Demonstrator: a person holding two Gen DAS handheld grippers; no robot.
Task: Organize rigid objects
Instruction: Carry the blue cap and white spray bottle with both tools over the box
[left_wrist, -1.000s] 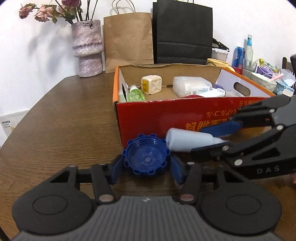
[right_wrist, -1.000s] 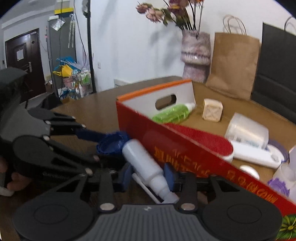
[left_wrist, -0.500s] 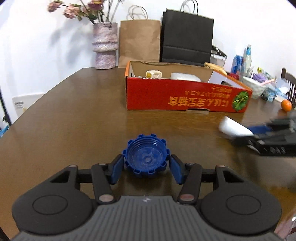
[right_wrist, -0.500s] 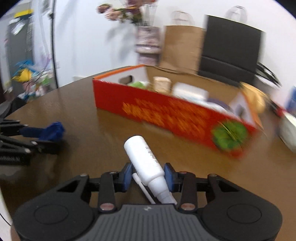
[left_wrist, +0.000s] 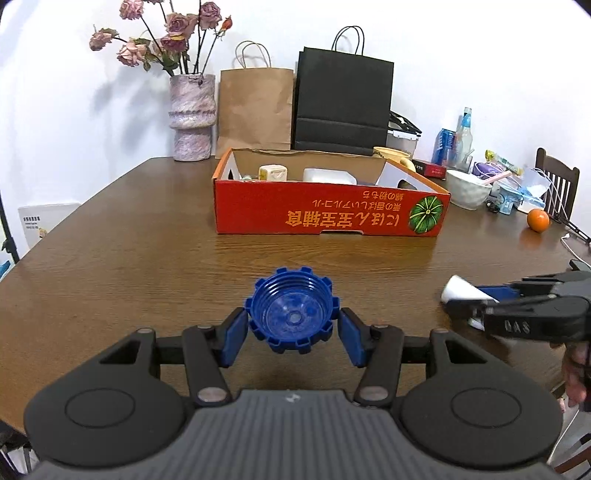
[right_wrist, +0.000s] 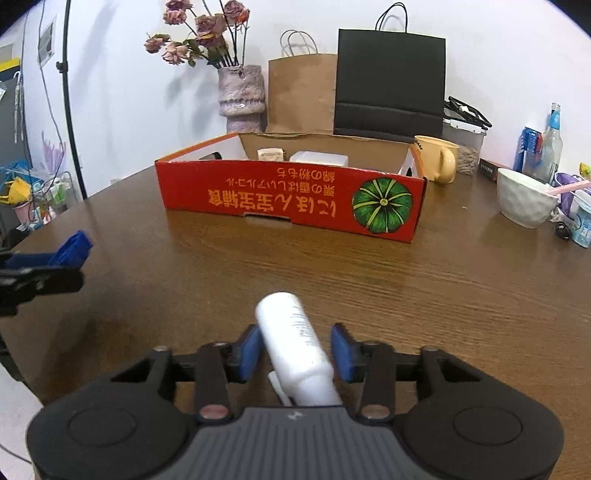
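gripping a blue cap (left_wrist: 292, 310) between its two blue pads, the left gripper (left_wrist: 291, 338) was clamped on the cap's toothed rim, with the cap's hollow, threaded side facing the camera. it hung above the wooden table (left_wrist: 129, 251), well short of the red cardboard box (left_wrist: 328, 218) that sat farther back, near the middle of the table. in the right wrist view the same gripper showed at the left edge, side on, with a bit of the blue cap between its fingers.

the right gripper (right_wrist: 295, 352) had a white bottle (right_wrist: 295, 347) lying lengthwise between its pads, base pointing toward the box and narrow neck toward the camera. its jaws were closing; the left pad touched the bottle's side, while whether the right pad pressed on it could not be told for sure. from the left wrist view this gripper came in from the right edge, with the bottle's white base poking out past its fingers and part of a hand (left_wrist: 576, 373) behind it.

the box stood open at the top, printed upside down with orange script and a green pumpkin. inside it a small cream cube (left_wrist: 272, 172) and a white plastic container (left_wrist: 328, 175) were visible. behind the box stood a pinkish vase (left_wrist: 192, 118) of dried roses, a brown paper bag (left_wrist: 255, 107) and a black paper bag (left_wrist: 343, 107). to the right of the box were a yellow mug (right_wrist: 437, 158), a white bowl (right_wrist: 524, 201) and an orange (left_wrist: 537, 220).
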